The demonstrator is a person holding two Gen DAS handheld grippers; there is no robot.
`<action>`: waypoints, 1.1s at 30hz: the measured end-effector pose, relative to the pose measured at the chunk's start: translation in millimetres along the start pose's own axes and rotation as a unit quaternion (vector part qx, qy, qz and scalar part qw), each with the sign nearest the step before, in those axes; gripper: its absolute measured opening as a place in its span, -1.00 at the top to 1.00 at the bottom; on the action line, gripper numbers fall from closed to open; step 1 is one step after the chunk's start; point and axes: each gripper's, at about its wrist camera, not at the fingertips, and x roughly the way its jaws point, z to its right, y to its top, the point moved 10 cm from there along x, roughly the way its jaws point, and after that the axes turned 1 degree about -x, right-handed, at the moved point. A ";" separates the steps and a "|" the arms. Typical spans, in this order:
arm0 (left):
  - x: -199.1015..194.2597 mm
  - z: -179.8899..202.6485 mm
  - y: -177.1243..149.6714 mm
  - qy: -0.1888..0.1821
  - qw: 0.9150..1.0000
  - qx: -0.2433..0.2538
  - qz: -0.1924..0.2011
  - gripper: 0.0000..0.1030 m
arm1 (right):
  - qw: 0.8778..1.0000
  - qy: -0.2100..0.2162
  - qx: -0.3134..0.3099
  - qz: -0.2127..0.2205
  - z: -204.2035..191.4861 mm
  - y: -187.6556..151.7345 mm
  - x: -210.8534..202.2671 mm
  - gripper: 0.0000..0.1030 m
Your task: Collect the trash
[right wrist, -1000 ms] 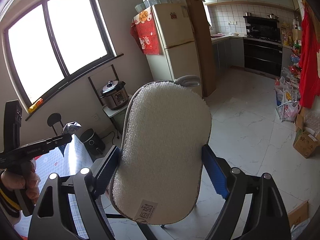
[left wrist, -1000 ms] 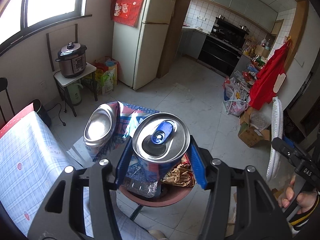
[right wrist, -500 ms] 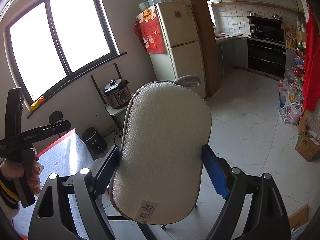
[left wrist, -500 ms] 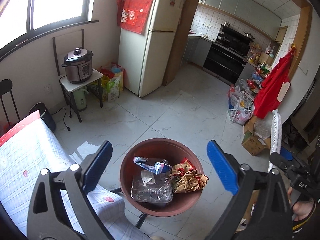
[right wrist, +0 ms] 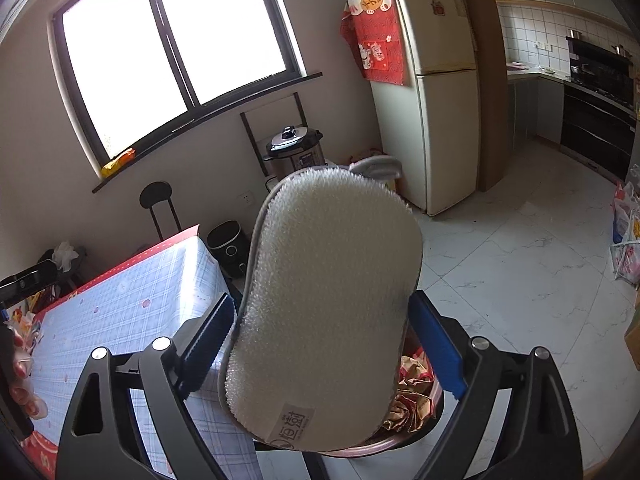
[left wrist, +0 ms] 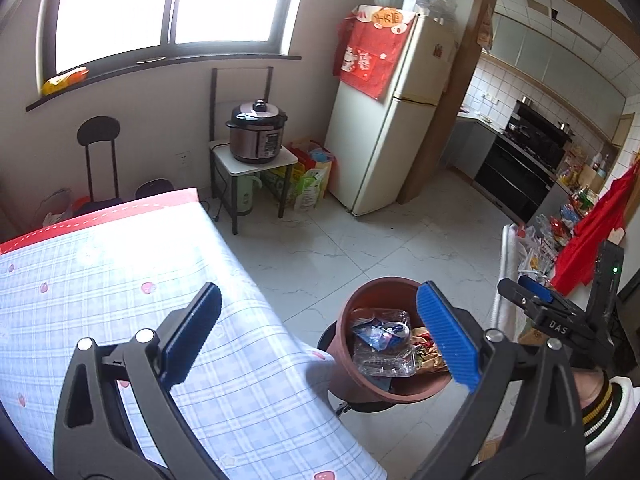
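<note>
Right wrist: sponge [right wrist: 328, 304] blocks bin [left wrist: 382, 390] (claw [right wrist: 320, 356] spread around it), table [right wrist: 120, 312] beside

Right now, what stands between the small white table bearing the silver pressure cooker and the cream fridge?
Colourful printed bags fill that gap, shown in the left wrist view.
</note>
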 end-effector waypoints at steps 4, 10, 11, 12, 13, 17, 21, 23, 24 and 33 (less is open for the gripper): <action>-22.4 -21.8 1.5 0.013 1.000 -0.012 0.012 -0.88 | 1.000 -0.006 -0.003 0.005 -9.5 10.2 2.1 -0.90; -56.3 -37.1 8.2 0.017 0.999 -0.005 0.033 -0.88 | 0.999 -0.025 0.017 0.027 -19.2 23.5 -21.2 -0.90; -62.4 -39.4 9.6 0.015 0.999 -0.004 0.037 -0.88 | 0.999 -0.030 0.018 0.031 -21.9 24.2 -27.0 -0.90; -67.9 -41.2 11.1 0.013 0.999 -0.003 0.039 -0.88 | 0.999 -0.034 0.018 0.033 -25.1 24.3 -33.4 -0.90; -73.8 -43.8 12.4 0.011 0.999 -0.001 0.043 -0.88 | 0.998 -0.039 0.018 0.035 -28.6 24.1 -40.5 -0.90; -95.9 -49.1 15.7 0.007 0.998 0.013 0.055 -0.88 | 0.997 -0.064 0.009 0.050 -45.9 24.9 -72.6 -0.90; -118.7 -51.1 16.3 0.001 0.998 0.031 0.059 -0.89 | 0.994 -0.087 0.004 0.062 -67.5 26.6 -105.7 -0.90; -131.1 -50.3 16.4 0.000 0.997 0.043 0.066 -0.89 | 0.993 -0.098 0.000 0.062 -81.1 24.5 -121.3 -0.90; -137.4 -49.6 16.1 -0.001 0.996 0.050 0.069 -0.89 | 0.993 -0.101 -0.001 0.062 -88.8 24.5 -129.3 -0.90; -193.8 -55.8 7.7 -0.030 0.992 0.079 0.093 -0.89 | 0.989 -0.128 -0.021 0.071 -162.7 2.8 -194.9 -0.90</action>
